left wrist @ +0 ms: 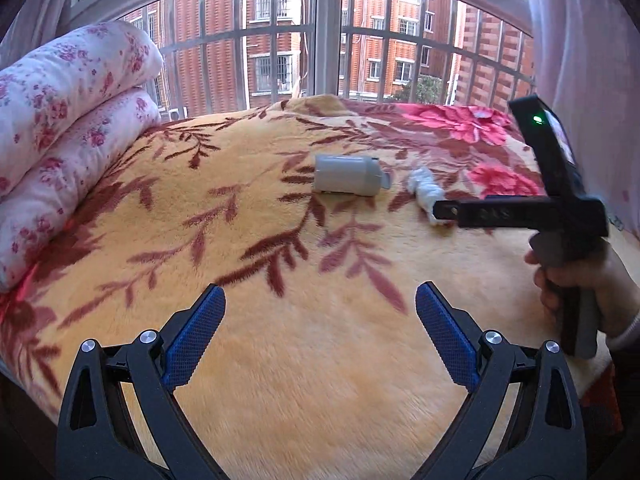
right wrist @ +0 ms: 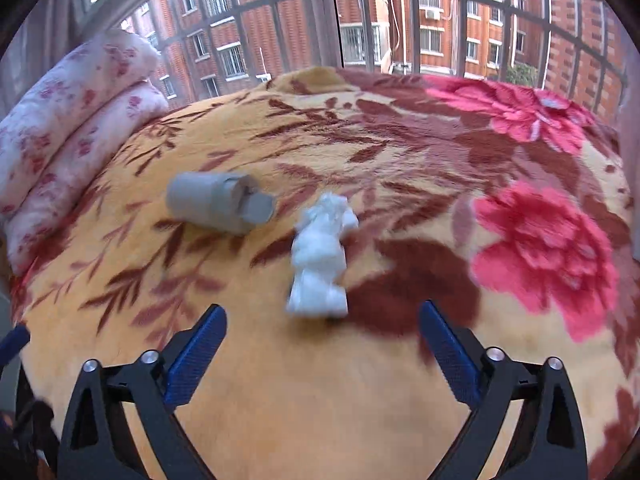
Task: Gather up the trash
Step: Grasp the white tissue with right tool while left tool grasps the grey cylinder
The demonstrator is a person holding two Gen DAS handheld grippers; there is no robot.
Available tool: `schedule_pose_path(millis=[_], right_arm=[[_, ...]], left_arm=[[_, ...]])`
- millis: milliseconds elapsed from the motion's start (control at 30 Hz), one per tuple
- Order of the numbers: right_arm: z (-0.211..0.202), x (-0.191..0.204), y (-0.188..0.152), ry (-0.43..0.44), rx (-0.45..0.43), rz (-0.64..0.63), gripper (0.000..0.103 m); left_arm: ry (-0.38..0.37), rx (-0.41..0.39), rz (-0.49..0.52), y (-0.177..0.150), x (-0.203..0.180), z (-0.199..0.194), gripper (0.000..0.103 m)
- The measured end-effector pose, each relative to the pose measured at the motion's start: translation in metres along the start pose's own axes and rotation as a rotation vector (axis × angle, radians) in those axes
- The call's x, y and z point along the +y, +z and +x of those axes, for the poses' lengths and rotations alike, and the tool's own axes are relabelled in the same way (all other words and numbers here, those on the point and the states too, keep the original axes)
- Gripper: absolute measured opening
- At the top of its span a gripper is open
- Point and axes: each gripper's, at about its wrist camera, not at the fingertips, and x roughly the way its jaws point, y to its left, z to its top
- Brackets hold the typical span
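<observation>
Plush yellow fleece blanket w/ brown leaf and red flower print covers the bed. Crumpled white tissue wad lies mid-bed, just right of a smooth grey plastic canister on its side, not touching. Right gripper hovers just short of the tissue, jaws apart. Left gripper over bare fleece, jaws apart. Rolled floral quilt at left edge.
</observation>
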Motion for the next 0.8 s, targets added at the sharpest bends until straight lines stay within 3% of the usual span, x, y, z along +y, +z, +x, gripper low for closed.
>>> schedule_pose_path(millis=[133, 167, 200, 233, 333, 433, 667, 800], right_arm=[[0.026, -0.001, 0.022, 0.005, 0.022, 0.048, 0.088], [0.033, 0.0, 0.025, 0.009, 0.039, 0.054, 0.076], [0.043, 0.0, 0.028, 0.011, 0.07, 0.057, 0.047], [0.053, 0.0, 0.028, -0.001, 0.104, 0.054, 0.033], [0.049, 0.006, 0.021, -0.048, 0.087, 0.013, 0.03], [0.021, 0.001, 0.006, 0.029, 0.018, 0.043, 0.029], [-0.026, -0.039, -0.043, 0.143, -0.128, 0.198, 0.03], [-0.02, -0.053, -0.045, 0.193, -0.124, 0.271, 0.03]], left_arm=[[0.0, 0.009, -0.009, 0.01, 0.006, 0.014, 0.094], [-0.008, 0.019, -0.012, 0.013, 0.008, 0.019, 0.094], [-0.016, 0.03, -0.012, 0.015, 0.008, 0.023, 0.094], [-0.025, 0.045, -0.01, 0.019, 0.009, 0.029, 0.094], [-0.029, 0.076, 0.03, 0.03, 0.006, 0.047, 0.094], [-0.069, 0.1, 0.104, 0.048, 0.003, 0.069, 0.094], [-0.241, 0.157, 0.302, 0.094, 0.005, 0.123, 0.094], [-0.258, 0.168, 0.456, 0.109, -0.001, 0.145, 0.093]])
